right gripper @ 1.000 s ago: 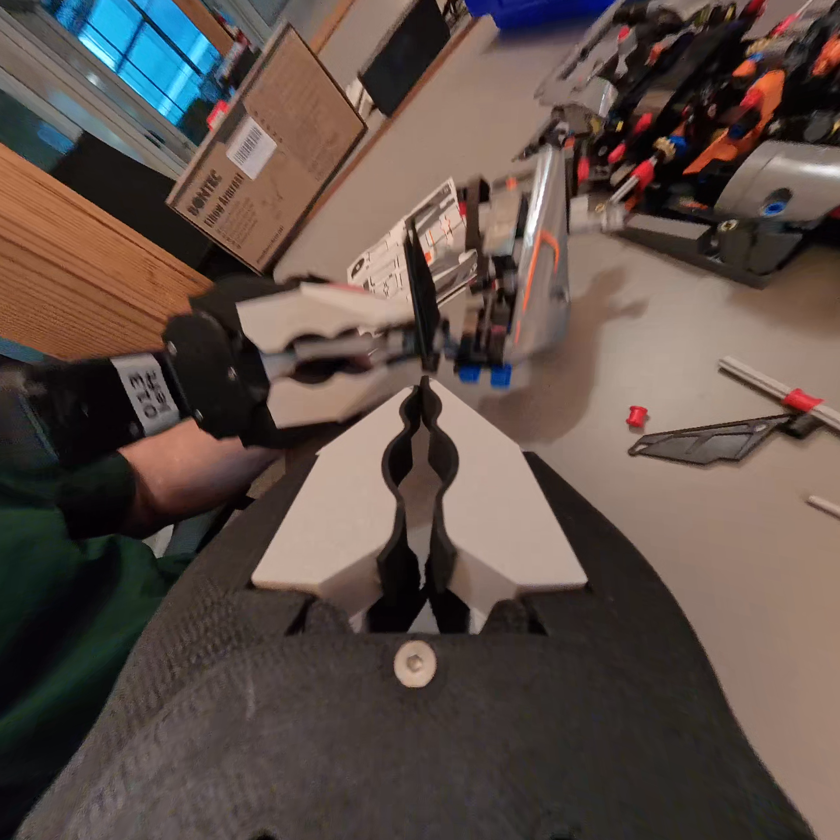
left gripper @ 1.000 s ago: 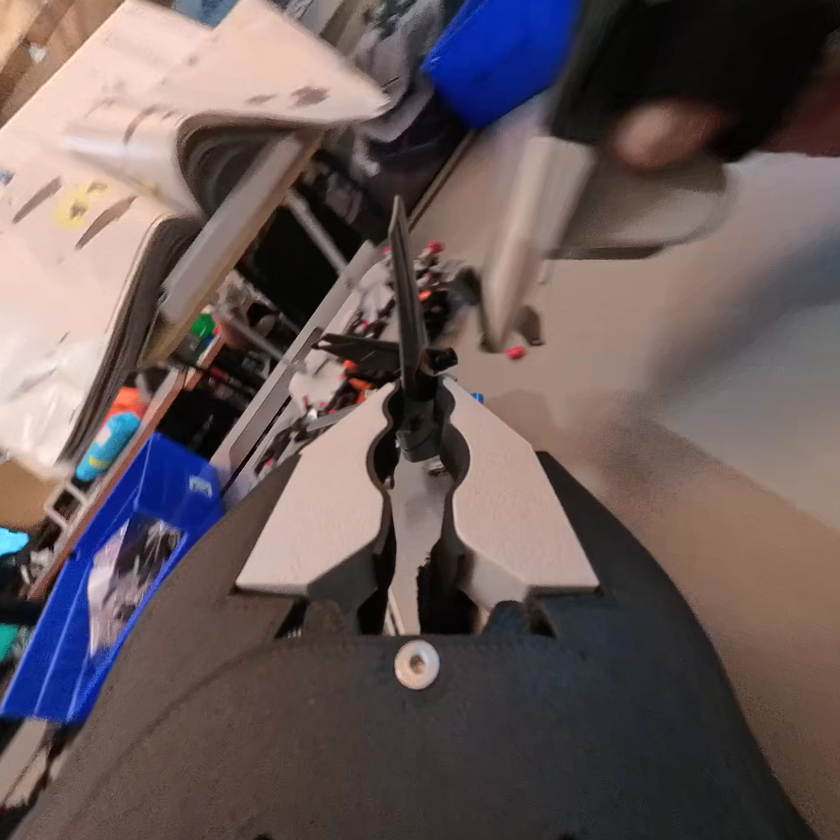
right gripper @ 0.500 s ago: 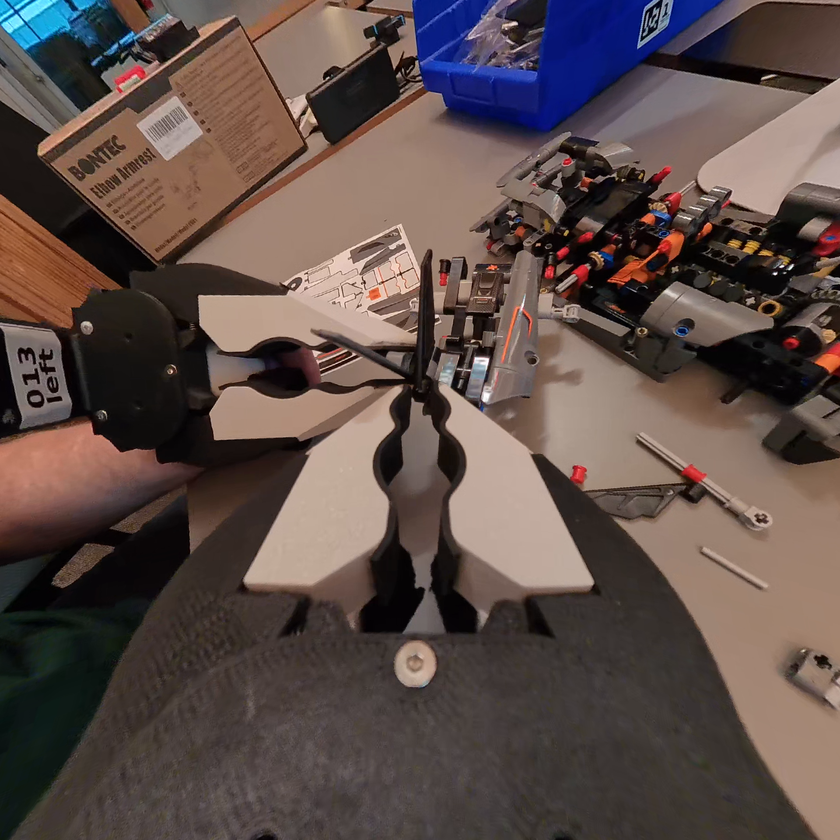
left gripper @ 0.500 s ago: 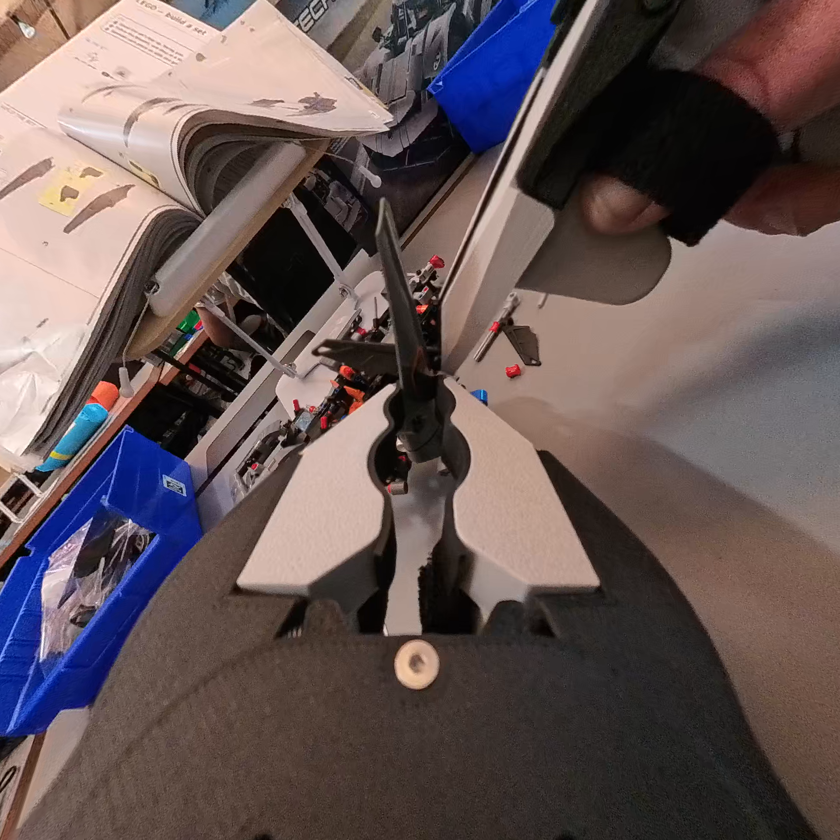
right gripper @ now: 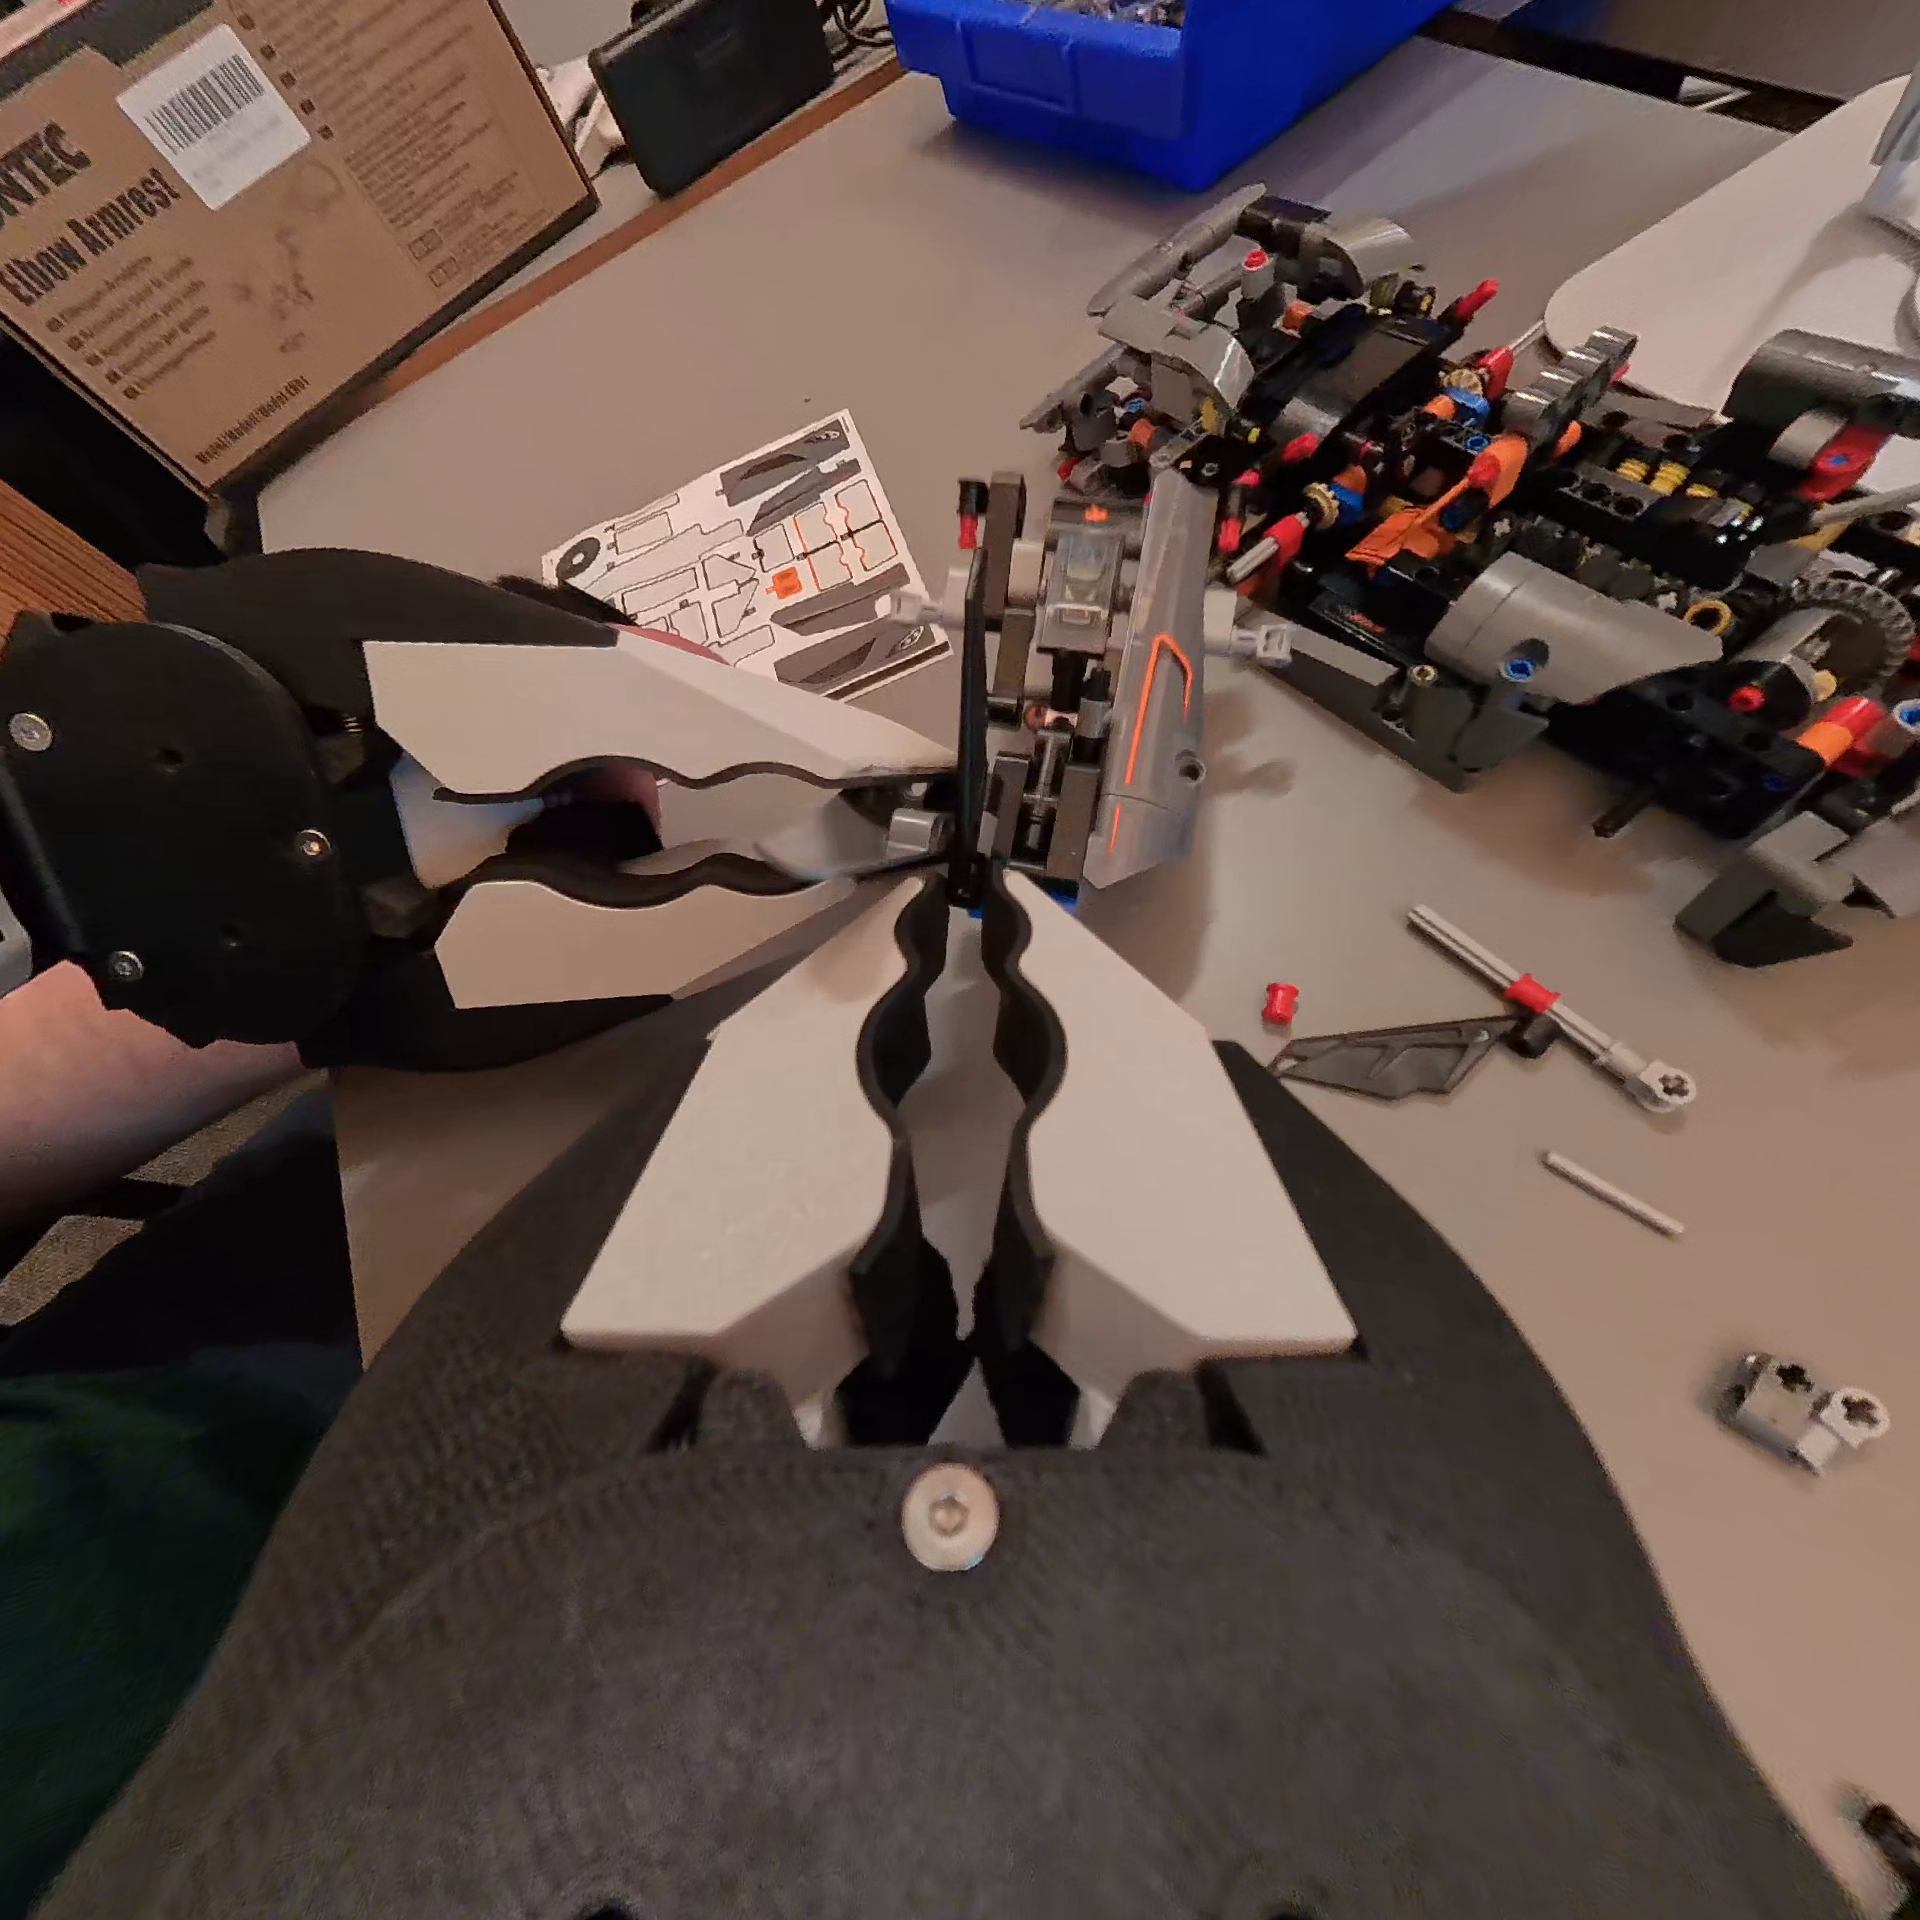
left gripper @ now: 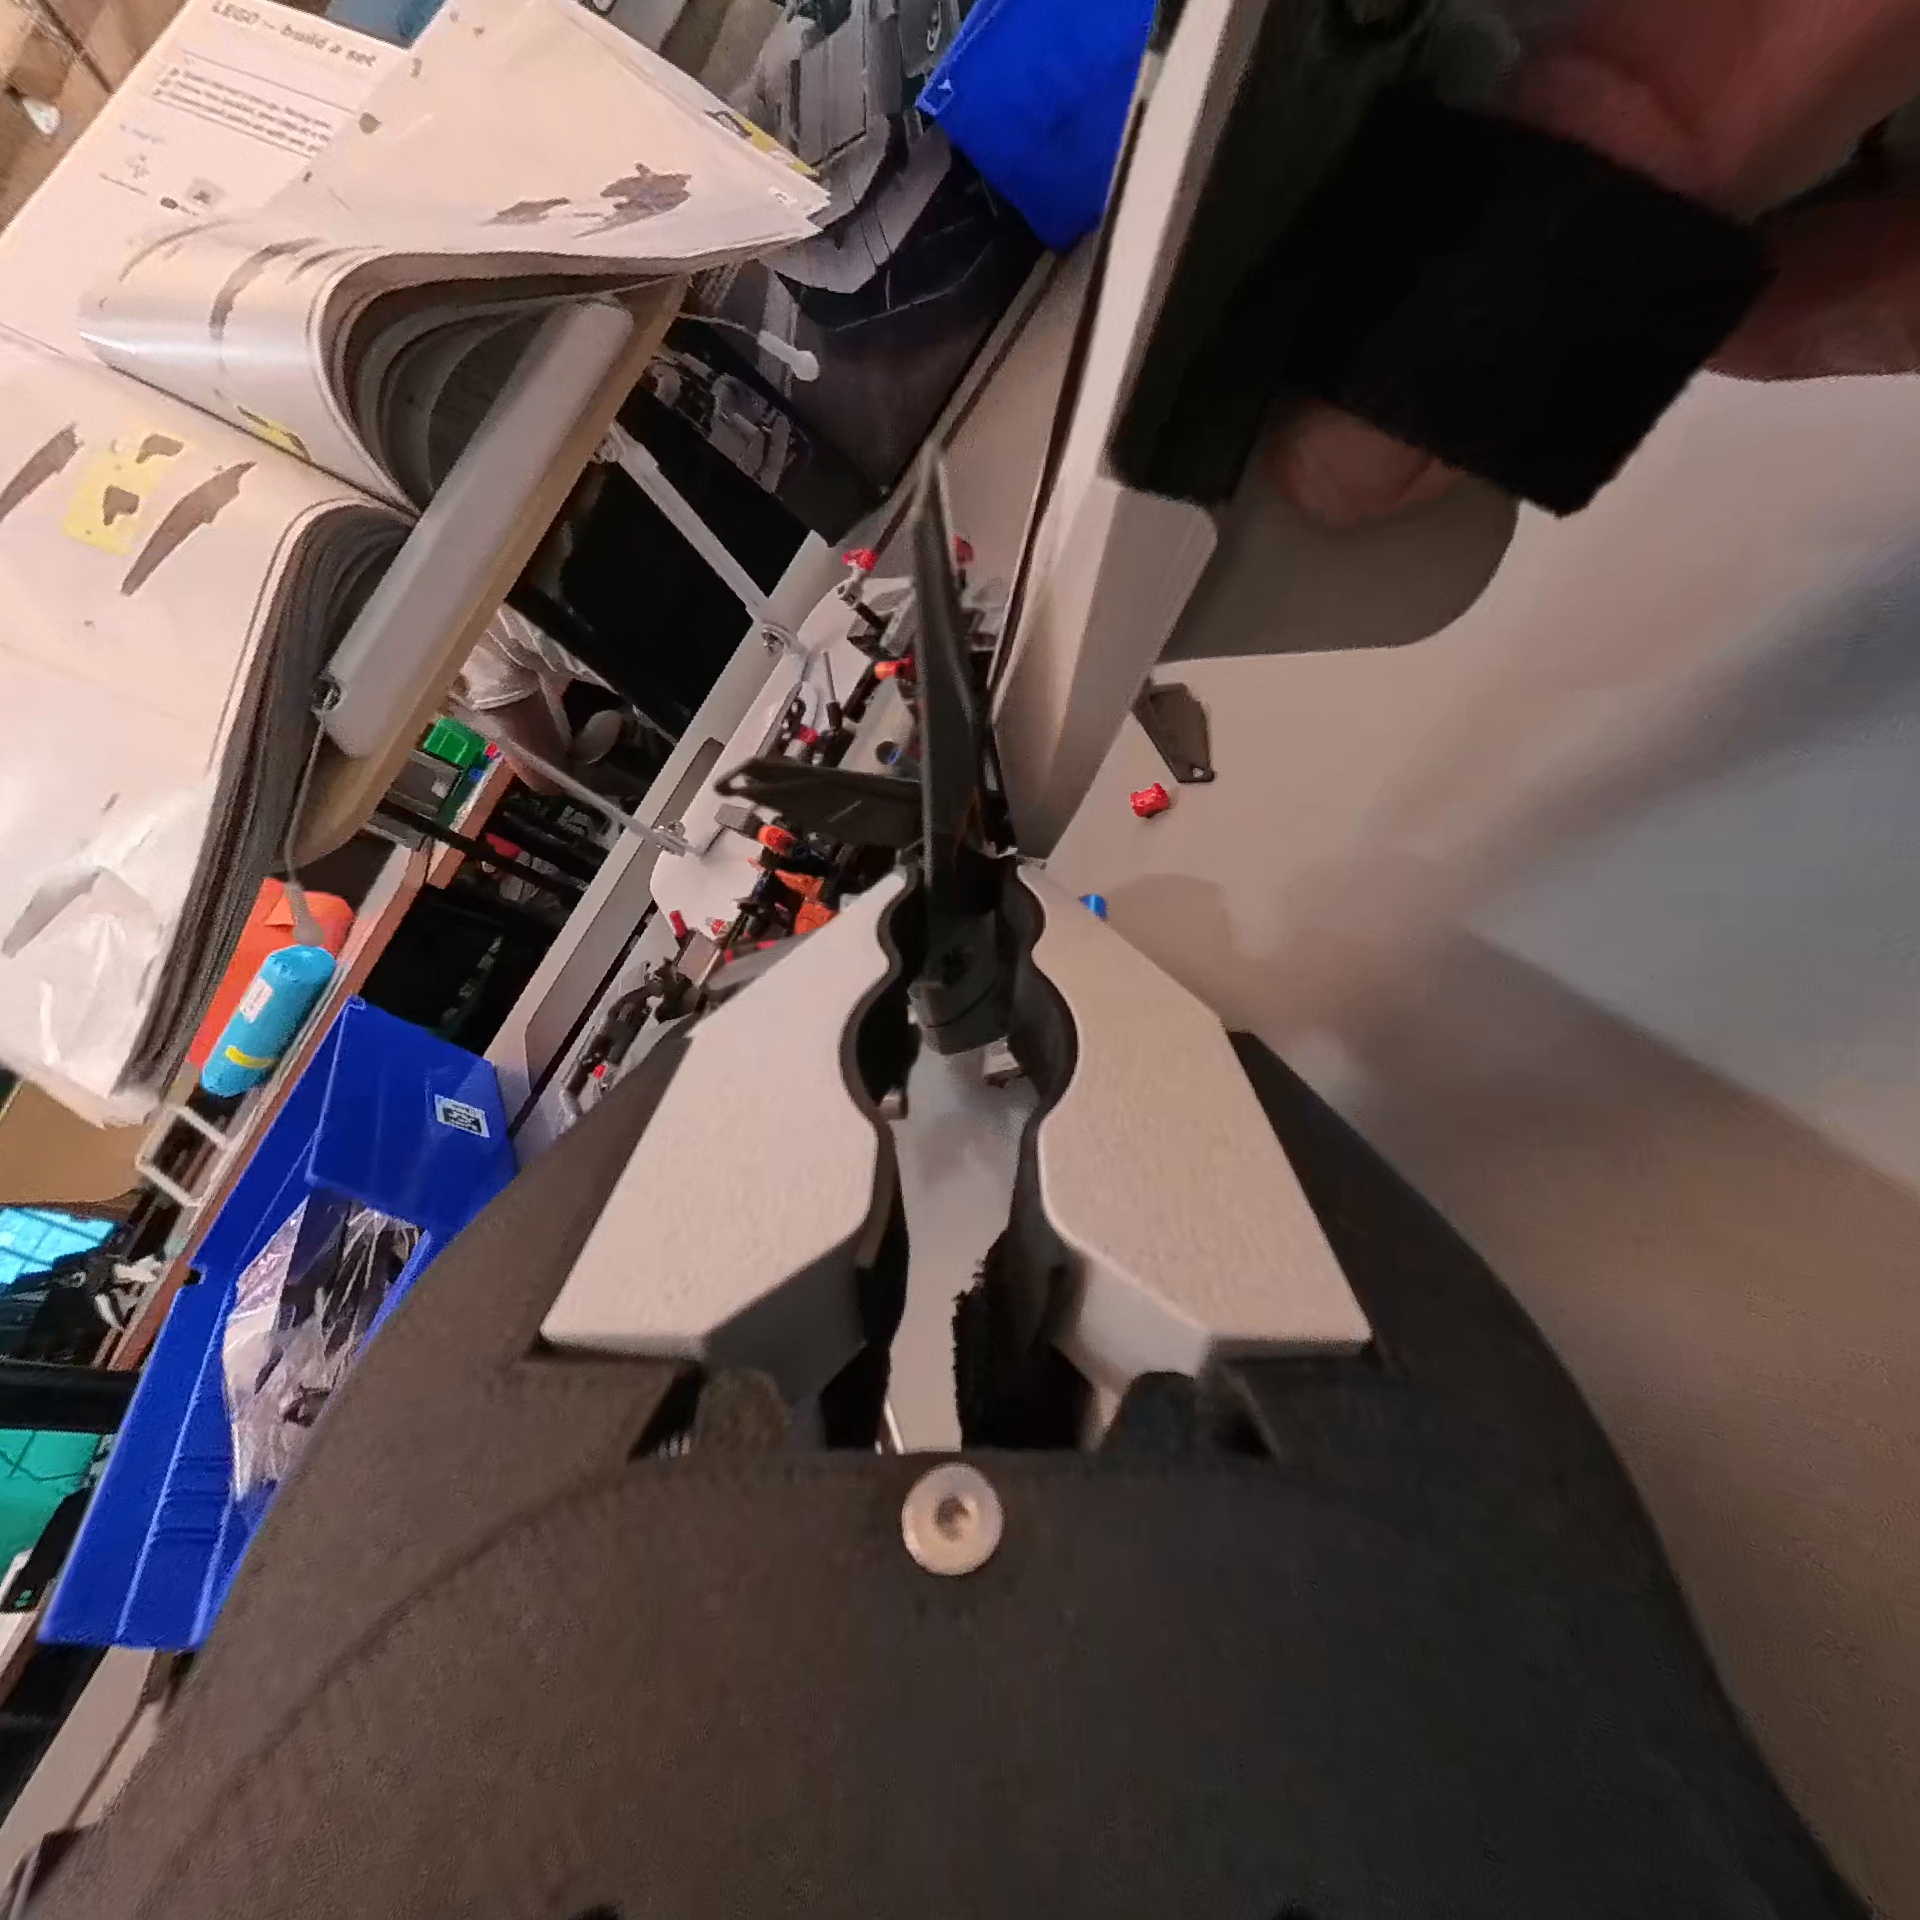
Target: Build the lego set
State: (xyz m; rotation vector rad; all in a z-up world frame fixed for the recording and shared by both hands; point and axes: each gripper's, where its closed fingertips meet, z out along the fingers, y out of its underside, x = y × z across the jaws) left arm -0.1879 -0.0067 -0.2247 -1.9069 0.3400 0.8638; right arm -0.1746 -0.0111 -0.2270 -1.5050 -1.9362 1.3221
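My left gripper (left gripper: 961,894) is shut on a small grey and black lego sub-assembly (right gripper: 1101,717) with an orange line on its grey panel, and holds it above the grey table (right gripper: 1039,312). It comes in from the left in the right wrist view (right gripper: 894,826). My right gripper (right gripper: 975,888) is shut on the lower end of a thin black panel (right gripper: 971,717) that stands upright against the sub-assembly. In the left wrist view the black panel (left gripper: 940,675) rises from my fingertips, and one of the right gripper's fingers (left gripper: 1049,623) reaches down to it from the upper right.
A large half-built lego car (right gripper: 1507,540) lies at the right, a sticker sheet (right gripper: 748,582) behind the grippers. Loose parts lie at the right: a red pin (right gripper: 1280,1004), a black panel (right gripper: 1382,1060), an axle (right gripper: 1538,1008), a grey connector (right gripper: 1803,1413). A blue bin (right gripper: 1132,73) and cardboard box (right gripper: 239,208) stand behind. My two grippers' fingertips are within a few centimetres of each other.
The sub-assembly has swung from tilted and blurred to upright and steady. The right gripper has come close to the left one and closed on the black panel's lower end.
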